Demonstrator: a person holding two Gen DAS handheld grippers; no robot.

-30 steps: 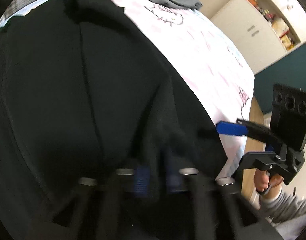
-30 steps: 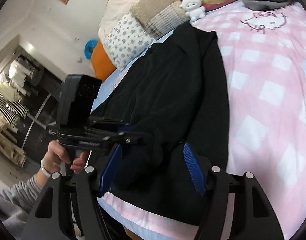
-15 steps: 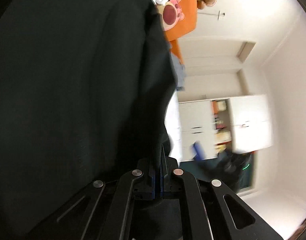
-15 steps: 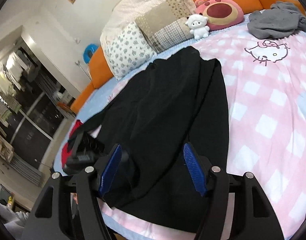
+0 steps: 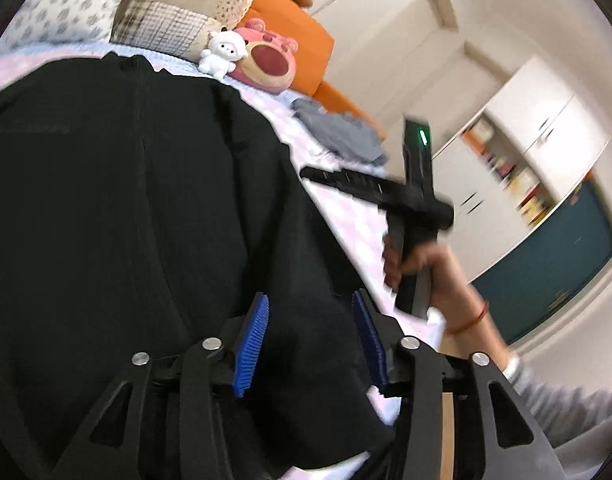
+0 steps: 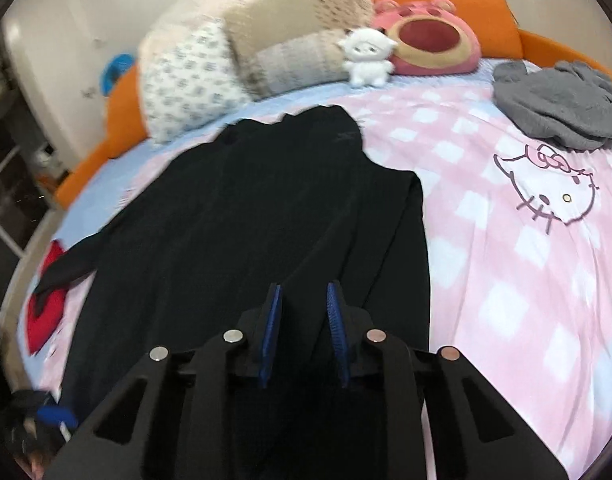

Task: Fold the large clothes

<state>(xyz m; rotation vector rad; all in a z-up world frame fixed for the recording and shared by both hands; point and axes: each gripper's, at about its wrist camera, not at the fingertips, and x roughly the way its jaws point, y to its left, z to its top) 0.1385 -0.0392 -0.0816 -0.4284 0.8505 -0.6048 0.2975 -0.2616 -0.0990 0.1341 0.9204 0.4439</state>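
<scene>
A large black garment (image 6: 242, 216) lies spread lengthwise on the pink checked bed (image 6: 525, 264), collar toward the pillows; it also shows in the left wrist view (image 5: 126, 200). My left gripper (image 5: 311, 328) is open, blue pads apart, just above the garment's near hem. My right gripper (image 6: 304, 312) is open with a narrower gap, over the garment's near end, nothing between the pads. In the left wrist view the right gripper (image 5: 409, 192) is held up in a hand, blurred.
Pillows (image 6: 234, 56), a white plush (image 6: 367, 62) and a pink plush (image 6: 425, 42) sit at the head of the bed. A grey garment (image 6: 561, 104) lies at the far right. A red item (image 6: 46, 312) is at the left edge. Cupboards (image 5: 537, 120) stand beyond.
My left gripper was shut on the black garment half a second ago and is now open. My right gripper's jaws have narrowed and it moved over the garment's near end.
</scene>
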